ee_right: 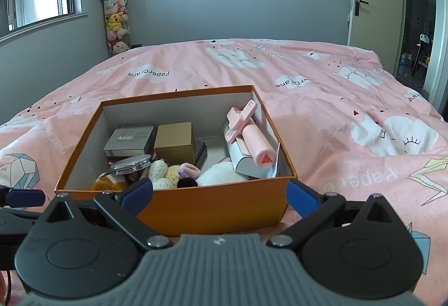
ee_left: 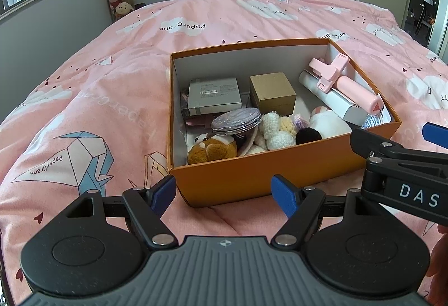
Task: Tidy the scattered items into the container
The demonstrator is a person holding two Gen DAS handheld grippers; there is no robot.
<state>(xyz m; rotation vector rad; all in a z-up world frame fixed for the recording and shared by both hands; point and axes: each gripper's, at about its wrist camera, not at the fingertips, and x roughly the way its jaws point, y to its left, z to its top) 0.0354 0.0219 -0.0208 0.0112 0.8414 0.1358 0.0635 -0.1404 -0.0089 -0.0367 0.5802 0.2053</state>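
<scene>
Landmark: orange box [ee_left: 240,180], sitting on the pink duvet [ee_left: 84,87].

Left of the box, only bare duvet showed; no loose item was visible there in either view.

Left gripper [ee_left: 224,191] hovered just in front of the box's near-left corner, jaws spread wide, nothing between them.

Inside the box, from its left wall rightward:
- brown plush toy [ee_left: 212,149] in the near-left corner, with a round compact mirror [ee_left: 236,121] resting just above it
- grey carton [ee_left: 214,96] toward the back
- tan cube box [ee_left: 271,94] right of the carton
- crocheted cream-and-yellow pieces [ee_left: 275,129] along the near wall, a black pompom [ee_left: 308,135] and a white plush [ee_left: 330,124] beside them
- pink handled lint roller [ee_left: 347,82] lying on a white case against the right wall

Right gripper [ee_right: 219,194] hovered before the box's near wall, toward its right corner, jaws also spread wide and empty.

Right of the box, duvet again; nothing scattered in sight.

Judgement: the tidying looked finished or at its last step, since at least 8 items sat inside and none lay outside within view. The next move likely called for a scan of the bed beyond the frames; if anything turned up, 1 open gripper would need to approach, close on it and carry it over the rim.
</scene>
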